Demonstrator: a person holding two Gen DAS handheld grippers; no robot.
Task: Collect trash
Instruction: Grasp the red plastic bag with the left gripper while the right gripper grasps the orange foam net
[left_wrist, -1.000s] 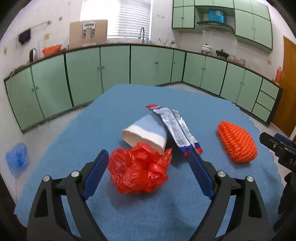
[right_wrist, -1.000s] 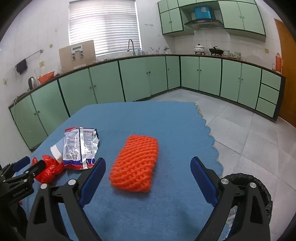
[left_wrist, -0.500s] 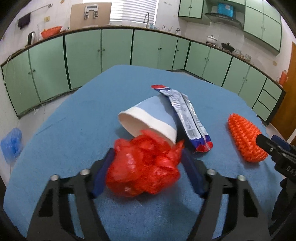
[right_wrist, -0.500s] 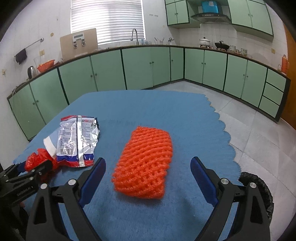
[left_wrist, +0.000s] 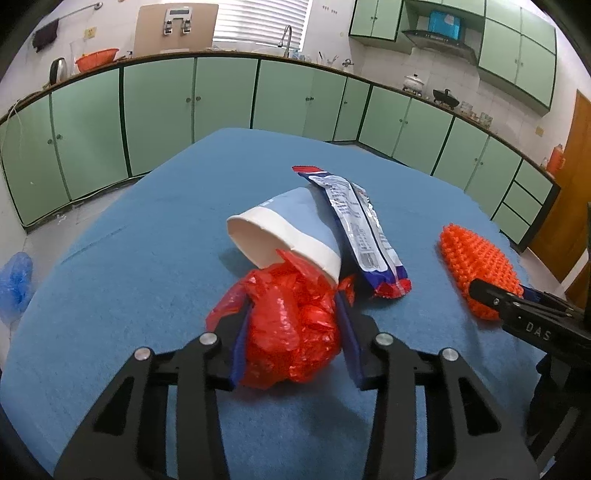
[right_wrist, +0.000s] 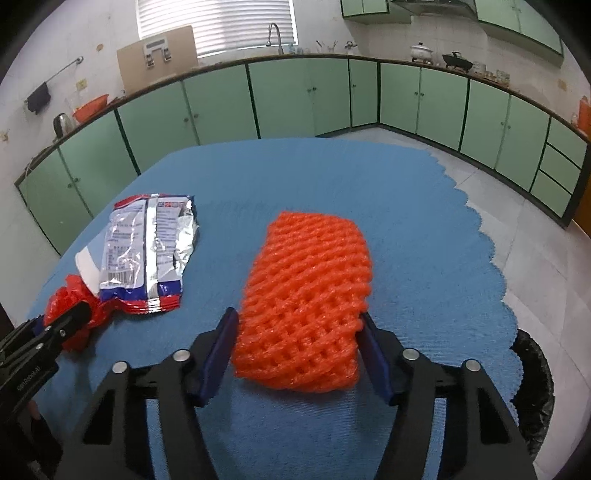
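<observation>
Left wrist view: the left gripper (left_wrist: 291, 325), wide open a second ago, has closed on the crumpled red plastic bag (left_wrist: 291, 325); both blue pads press into its sides, so the first piece of trash looks secured and ready to lift. The bag's far edge touches the mouth of the tipped blue-and-white paper cup (left_wrist: 284, 236), which lies on the blue cloth-covered table (left_wrist: 129, 258) against the silver foil snack wrapper (left_wrist: 362, 232).

Right wrist view: the right gripper (right_wrist: 295, 343) has likewise narrowed from a wide spread and now clasps the near end of the orange foam fruit net (right_wrist: 306, 295), pads touching both its flanks and dimpling it slightly. Most of the net extends forward beyond the fingertips. A black-lined bin (right_wrist: 535, 387) sits just off the table's scalloped edge at lower right, probably the drop point.
</observation>
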